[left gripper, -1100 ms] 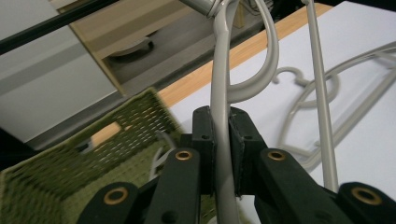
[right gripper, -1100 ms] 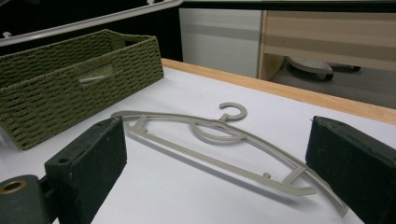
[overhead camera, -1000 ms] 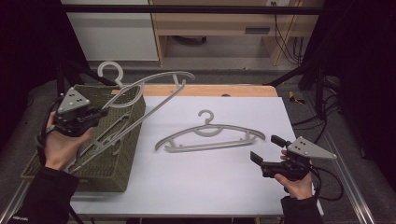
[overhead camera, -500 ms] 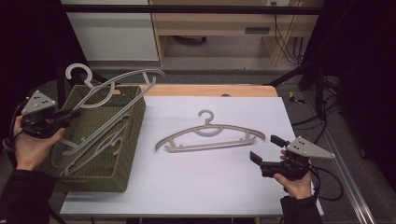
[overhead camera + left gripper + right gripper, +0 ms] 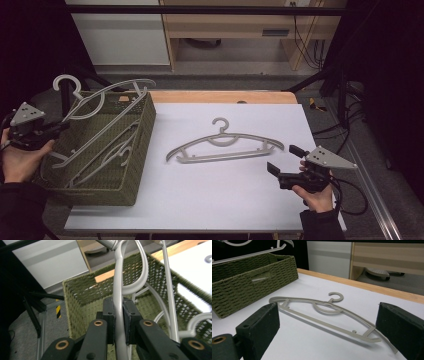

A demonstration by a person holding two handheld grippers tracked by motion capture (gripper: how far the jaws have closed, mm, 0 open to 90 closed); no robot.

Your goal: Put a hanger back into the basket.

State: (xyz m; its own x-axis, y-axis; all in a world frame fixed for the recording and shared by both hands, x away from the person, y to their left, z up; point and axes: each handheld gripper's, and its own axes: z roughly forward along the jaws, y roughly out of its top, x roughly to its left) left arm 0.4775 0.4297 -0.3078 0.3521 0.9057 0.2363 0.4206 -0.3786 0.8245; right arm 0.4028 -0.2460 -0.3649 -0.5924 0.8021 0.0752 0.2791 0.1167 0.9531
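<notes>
While the left tongs (image 5: 118,322) clamp a light, stiff, probably slippery hanger (image 5: 107,95) by its thin arm above the basket (image 5: 95,187), the right tongs (image 5: 285,162) gape wide near the tabletop hanger (image 5: 225,145).

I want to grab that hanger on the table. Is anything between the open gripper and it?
No. Bare white table lies between the right gripper and the flat hanger; its jaws are open toward it.
</notes>
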